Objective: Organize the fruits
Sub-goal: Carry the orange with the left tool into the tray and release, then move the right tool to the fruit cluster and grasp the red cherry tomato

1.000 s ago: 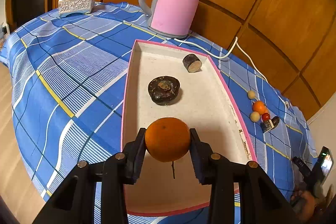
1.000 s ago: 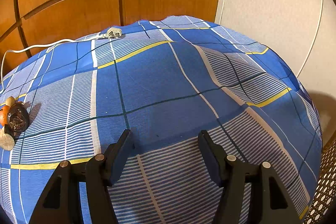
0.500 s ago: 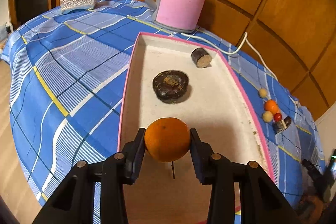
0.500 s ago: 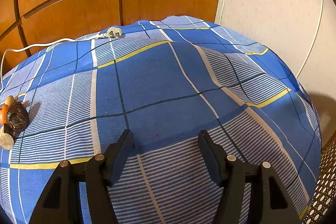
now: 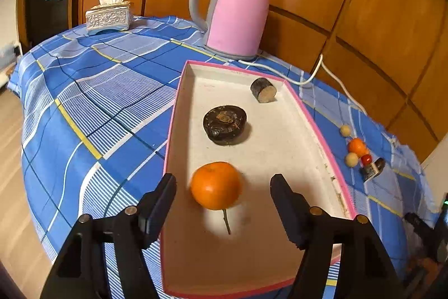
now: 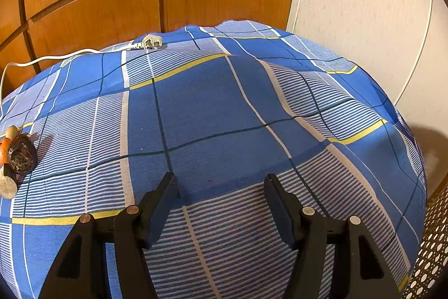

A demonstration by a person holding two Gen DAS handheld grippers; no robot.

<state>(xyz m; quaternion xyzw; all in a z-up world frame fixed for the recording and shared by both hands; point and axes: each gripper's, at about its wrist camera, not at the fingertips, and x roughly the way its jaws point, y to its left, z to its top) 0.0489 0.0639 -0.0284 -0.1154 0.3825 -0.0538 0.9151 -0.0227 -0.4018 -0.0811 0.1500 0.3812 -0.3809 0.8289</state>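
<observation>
An orange [image 5: 216,185] lies free in the near part of the pink-rimmed tray [image 5: 330,161], between the jaws of my left gripper [image 5: 224,188], which are opening and touch nothing. Farther back in the tray lie a dark round fruit [image 5: 224,123] and a small dark cut piece [image 5: 263,90]. To the tray's right, on the blue checked cloth, a cluster of small fruits [image 5: 357,152] sits; the same cluster [image 6: 14,159] shows at the left edge of the right wrist view. My right gripper [image 6: 221,189] hangs open over bare cloth.
A pink kettle [image 5: 233,10] stands behind the tray, its white cord [image 5: 313,74] trailing right to a plug [image 6: 151,42]. A tissue box [image 5: 109,16] sits far left. Wooden panels back the table. The cloth drops away at the table's edges.
My left gripper has let go of the orange, which now rests in the tray between the spread jaws. The view rose slightly toward the kettle. The right gripper has not moved.
</observation>
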